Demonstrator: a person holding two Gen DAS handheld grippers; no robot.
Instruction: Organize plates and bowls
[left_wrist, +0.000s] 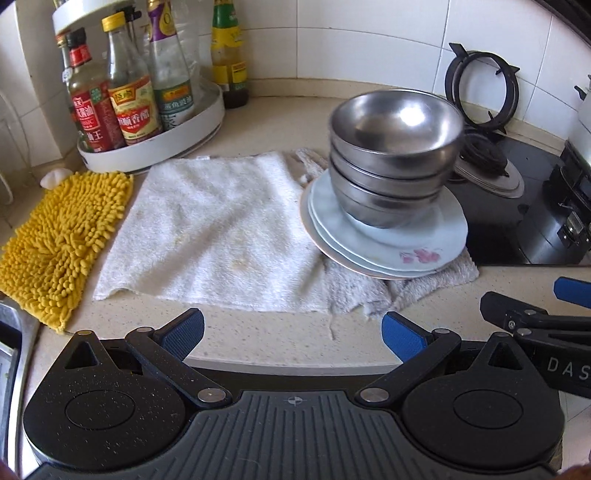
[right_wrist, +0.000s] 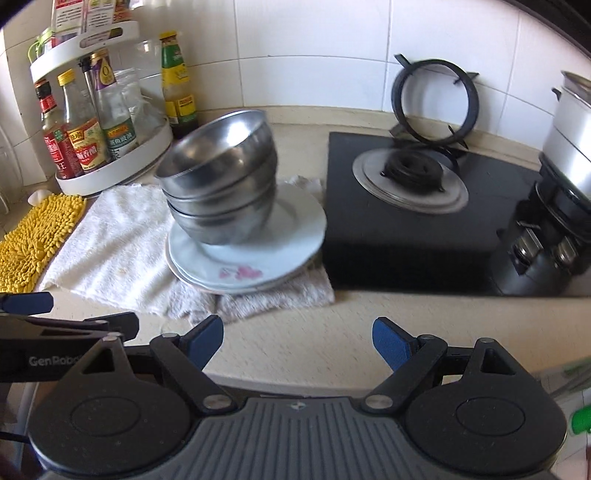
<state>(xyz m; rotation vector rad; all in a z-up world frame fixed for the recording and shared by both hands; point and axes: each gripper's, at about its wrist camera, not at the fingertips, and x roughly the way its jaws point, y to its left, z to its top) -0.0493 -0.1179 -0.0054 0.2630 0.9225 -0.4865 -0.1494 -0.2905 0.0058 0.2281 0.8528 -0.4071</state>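
Three nested steel bowls (left_wrist: 395, 162) stand on a stack of white plates (left_wrist: 417, 243), the top plate with a pink flower print. The stack rests on a grey cloth beside the stove. The bowls (right_wrist: 221, 184) and plates (right_wrist: 295, 229) also show in the right wrist view. My left gripper (left_wrist: 293, 332) is open and empty, over the counter's front edge, short of the stack. My right gripper (right_wrist: 297, 341) is open and empty, also near the front edge, to the right of the left one (right_wrist: 26, 302).
A white towel (left_wrist: 214, 229) and a yellow chenille mat (left_wrist: 55, 240) lie left of the plates. A white turntable rack of sauce bottles (left_wrist: 125, 107) stands at the back left. A black gas stove (right_wrist: 417, 221) with a pot (right_wrist: 569, 147) is on the right.
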